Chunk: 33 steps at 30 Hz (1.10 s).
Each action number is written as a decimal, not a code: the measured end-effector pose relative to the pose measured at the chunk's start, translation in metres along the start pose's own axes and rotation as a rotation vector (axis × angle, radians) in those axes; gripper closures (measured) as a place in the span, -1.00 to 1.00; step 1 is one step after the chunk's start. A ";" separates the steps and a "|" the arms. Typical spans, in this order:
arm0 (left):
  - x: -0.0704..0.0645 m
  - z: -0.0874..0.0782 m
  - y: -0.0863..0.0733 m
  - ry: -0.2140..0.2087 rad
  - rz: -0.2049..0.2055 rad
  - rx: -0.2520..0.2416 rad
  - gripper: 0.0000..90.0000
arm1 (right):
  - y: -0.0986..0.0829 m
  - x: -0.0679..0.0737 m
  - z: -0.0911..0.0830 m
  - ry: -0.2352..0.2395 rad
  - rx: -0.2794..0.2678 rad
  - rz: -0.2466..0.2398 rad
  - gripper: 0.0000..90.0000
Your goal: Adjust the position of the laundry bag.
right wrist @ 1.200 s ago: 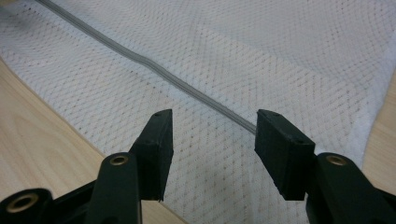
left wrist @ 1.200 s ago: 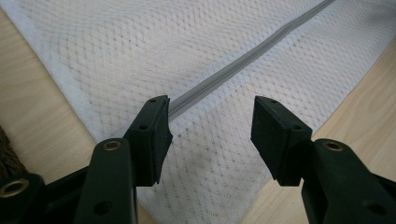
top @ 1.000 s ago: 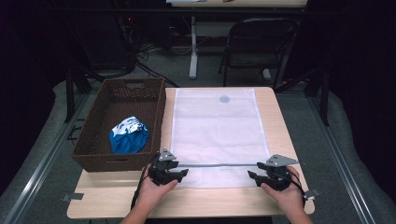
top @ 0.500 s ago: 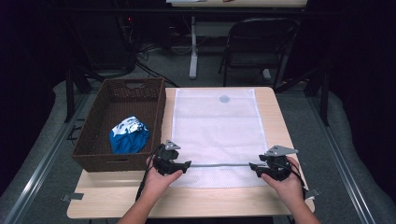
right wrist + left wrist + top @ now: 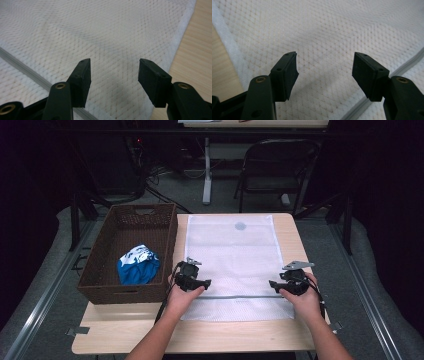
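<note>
Below left gripper and right gripper: mesh bag, seemingly untouched; both wide open, empty.

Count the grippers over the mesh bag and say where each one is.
2. The left gripper is over the mesh bag's near left edge; the right gripper is over its near right edge. Both are open.

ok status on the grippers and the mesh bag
Left gripper open, right gripper open, both low over the mesh bag. Bag flat on the table, zip near the front edge. Nothing in the way; basket off left.
</note>
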<state>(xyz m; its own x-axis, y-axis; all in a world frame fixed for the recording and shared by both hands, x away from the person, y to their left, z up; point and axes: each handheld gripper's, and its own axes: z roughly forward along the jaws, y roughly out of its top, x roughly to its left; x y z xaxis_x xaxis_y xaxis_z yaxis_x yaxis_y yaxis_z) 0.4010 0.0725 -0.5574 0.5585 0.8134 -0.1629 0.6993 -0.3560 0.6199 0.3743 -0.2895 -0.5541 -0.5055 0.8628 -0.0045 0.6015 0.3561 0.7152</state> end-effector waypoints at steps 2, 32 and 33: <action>0.001 0.003 0.000 0.001 -0.002 0.006 -0.18 | -0.001 -0.003 0.004 0.002 0.012 0.005 -0.04; -0.011 0.007 -0.016 0.109 0.094 0.055 -0.22 | -0.009 -0.005 0.022 0.019 0.061 -0.007 -0.07; -0.011 0.007 -0.016 0.109 0.094 0.055 -0.22 | -0.009 -0.005 0.022 0.019 0.061 -0.007 -0.07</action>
<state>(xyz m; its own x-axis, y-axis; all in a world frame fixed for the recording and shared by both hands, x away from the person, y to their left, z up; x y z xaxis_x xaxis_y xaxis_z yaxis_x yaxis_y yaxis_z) 0.3868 0.0662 -0.5711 0.5732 0.8191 -0.0202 0.6710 -0.4551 0.5853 0.3846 -0.2893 -0.5758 -0.5210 0.8535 0.0044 0.6341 0.3836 0.6714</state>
